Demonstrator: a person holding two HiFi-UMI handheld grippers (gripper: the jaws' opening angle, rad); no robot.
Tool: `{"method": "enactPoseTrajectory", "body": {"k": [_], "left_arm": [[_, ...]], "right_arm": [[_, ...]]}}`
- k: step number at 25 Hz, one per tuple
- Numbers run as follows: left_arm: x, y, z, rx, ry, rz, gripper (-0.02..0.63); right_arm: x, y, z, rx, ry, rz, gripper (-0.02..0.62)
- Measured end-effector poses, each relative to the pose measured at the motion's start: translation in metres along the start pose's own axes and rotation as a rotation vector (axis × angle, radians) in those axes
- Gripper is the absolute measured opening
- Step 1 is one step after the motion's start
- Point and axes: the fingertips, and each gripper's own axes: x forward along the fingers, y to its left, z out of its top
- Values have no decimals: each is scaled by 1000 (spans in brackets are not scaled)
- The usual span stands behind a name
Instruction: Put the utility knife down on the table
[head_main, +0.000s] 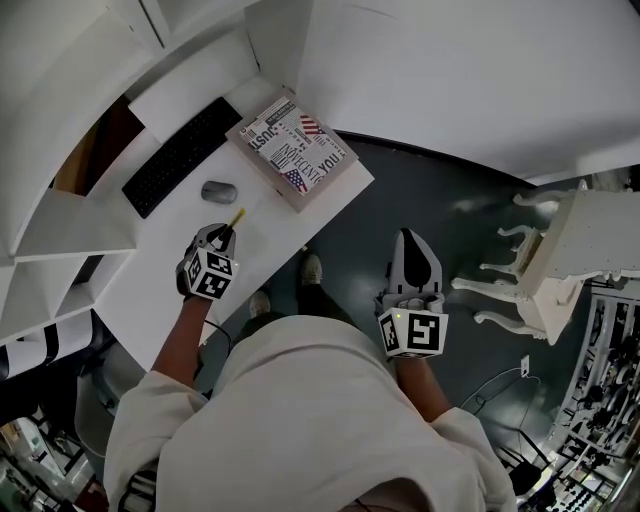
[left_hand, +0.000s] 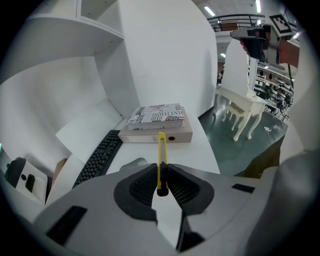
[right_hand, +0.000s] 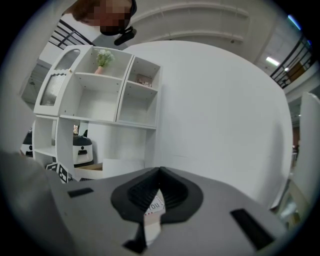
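My left gripper is shut on a yellow utility knife. The knife's slim body sticks forward out of the jaws, above the white table and pointing toward a book. Whether it touches the tabletop cannot be told. My right gripper hangs over the dark floor to the right of the table; its jaws are shut with nothing between them.
A thick book lies at the table's far end. A black keyboard and a grey mouse lie left of the knife. White shelving lines the left wall. A white ornate table stands at right.
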Motion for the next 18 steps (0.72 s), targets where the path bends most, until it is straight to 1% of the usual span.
{"method": "enactPoseTrajectory", "body": {"k": [10, 18], "left_arm": [[52, -14, -33, 8, 114, -82, 63], [83, -16, -49, 20, 175, -108, 63]], "right_arm": [[5, -16, -8, -18, 42, -22, 3], [8, -29, -14, -33, 74, -33, 3]]}}
